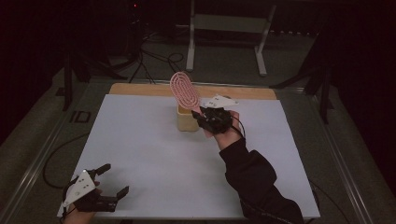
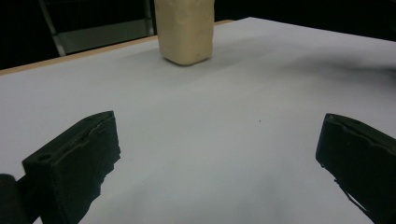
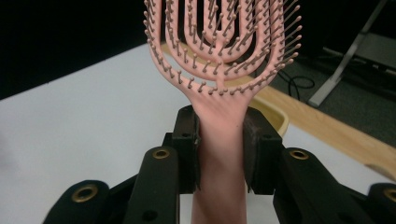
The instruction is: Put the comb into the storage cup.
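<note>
My right gripper [image 3: 219,154] is clamping the handle of a pink hairbrush [image 3: 219,93], its jaws pressing on both sides of the neck just below the bristled oval head. I am holding the brush tilted, head up, right above a cream-coloured container [image 1: 187,119] that is standing toward the far side of the white bench [image 1: 149,158]. My left gripper [image 1: 112,179] is resting at the near left corner of the bench, well apart from the container, its jaws standing wide apart with nothing between them. A dark floor with cables is lying beyond.
</note>
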`<state>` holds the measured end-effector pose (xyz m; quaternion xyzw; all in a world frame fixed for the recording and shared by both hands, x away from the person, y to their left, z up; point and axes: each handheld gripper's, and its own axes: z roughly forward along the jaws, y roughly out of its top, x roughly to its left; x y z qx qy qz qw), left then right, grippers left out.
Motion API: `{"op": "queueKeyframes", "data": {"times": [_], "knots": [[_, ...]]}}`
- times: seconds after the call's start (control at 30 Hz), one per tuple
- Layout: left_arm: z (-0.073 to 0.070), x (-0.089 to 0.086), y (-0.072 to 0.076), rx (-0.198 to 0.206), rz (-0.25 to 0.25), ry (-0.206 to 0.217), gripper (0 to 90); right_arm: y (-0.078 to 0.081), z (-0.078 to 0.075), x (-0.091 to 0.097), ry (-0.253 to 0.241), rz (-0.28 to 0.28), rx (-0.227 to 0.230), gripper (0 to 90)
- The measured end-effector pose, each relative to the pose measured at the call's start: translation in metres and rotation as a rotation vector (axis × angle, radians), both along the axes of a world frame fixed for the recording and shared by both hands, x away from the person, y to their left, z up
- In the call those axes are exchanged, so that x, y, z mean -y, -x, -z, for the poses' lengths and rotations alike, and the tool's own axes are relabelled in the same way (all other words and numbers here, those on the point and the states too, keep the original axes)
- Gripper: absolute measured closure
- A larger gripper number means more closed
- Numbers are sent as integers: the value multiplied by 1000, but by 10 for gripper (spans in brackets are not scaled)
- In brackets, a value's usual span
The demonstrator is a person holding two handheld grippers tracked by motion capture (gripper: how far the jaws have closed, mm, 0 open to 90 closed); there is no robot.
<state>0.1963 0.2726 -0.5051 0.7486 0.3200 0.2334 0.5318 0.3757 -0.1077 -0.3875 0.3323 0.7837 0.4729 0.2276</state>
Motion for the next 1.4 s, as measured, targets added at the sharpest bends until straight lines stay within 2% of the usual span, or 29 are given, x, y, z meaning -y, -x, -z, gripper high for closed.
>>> {"op": "queueKeyframes", "data": {"times": [0.03, 0.2, 0.5, 0.6, 0.63, 0.67, 0.73, 0.77, 0.9, 1.2, 1.4], "knots": [[0, 0, 0, 0, 0, -1, 0, -3, -2, -2, -21, 4, 14, 698], [0, 0, 0, -3, 0, 3, 0, -12, -8, -5, -46, -2, 48, 698], [0, 0, -1, -4, 1, 12, 0, -33, -15, -13, -47, 10, 73, 698], [1, 0, -1, -6, 2, 7, 0, -38, -15, -14, -42, 22, 63, 698], [0, 0, -1, -4, 1, 12, 0, -43, -14, -14, -62, 16, 36, 698], [0, 0, -1, -2, 2, 13, 0, -46, -13, -15, -69, 10, 31, 698], [1, 0, -1, -6, 2, 7, 0, -50, -12, -16, -58, 18, 39, 698], [1, 0, -1, -6, 2, 8, 0, -52, -11, -16, -69, 22, 33, 698], [0, -1, -1, -3, 2, 15, 0, -63, -11, -16, -122, -14, 24, 698], [0, -1, -1, -2, 1, 13, 0, -78, -11, -20, -168, -54, 24, 698], [0, -1, -1, -5, 4, 16, 0, -85, -16, -26, -184, -105, 91, 698]]}}
